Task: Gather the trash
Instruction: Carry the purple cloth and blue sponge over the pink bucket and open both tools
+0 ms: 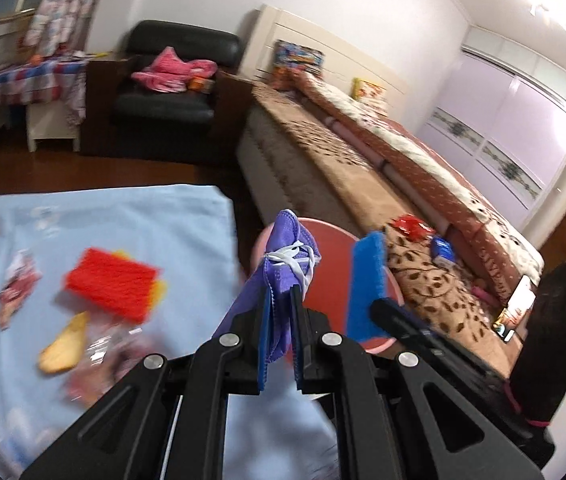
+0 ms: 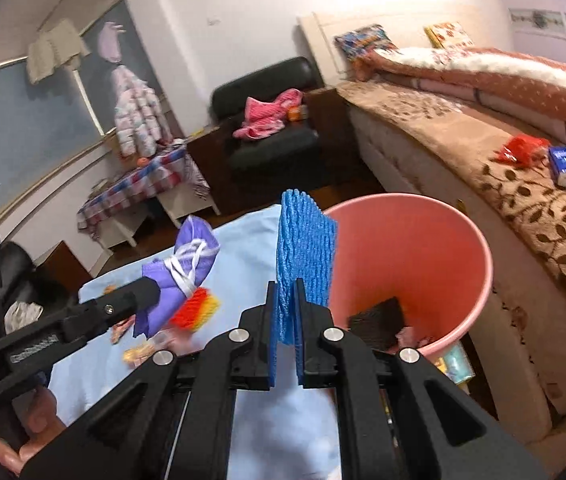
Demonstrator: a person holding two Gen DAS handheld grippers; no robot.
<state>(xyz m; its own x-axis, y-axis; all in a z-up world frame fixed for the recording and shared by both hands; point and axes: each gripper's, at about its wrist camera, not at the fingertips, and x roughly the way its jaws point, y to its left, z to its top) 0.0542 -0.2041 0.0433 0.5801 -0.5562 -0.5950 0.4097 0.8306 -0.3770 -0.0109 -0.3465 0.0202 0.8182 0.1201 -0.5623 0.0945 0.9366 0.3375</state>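
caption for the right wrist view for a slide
Right hand-held gripper clamps blue foam net beside pink bin.

Left tongs (image 1: 281, 300) clamped on purple mask (image 1: 283, 256), held before pink bin (image 1: 325, 232); blue sponge (image 1: 365, 280) in right tongs (image 1: 379, 304) over bin; red sponge (image 1: 113, 282) left of bin on surface (image 1: 123, 216).

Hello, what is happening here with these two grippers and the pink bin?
A person is tidying up trash with a hand-held gripper in each hand. The left gripper is shut on a purple face mask, and the right gripper is shut on a blue foam net. Both are held near the pink bin, which already has some things inside. A red foam net and some wrappers still lie on the light blue cloth.
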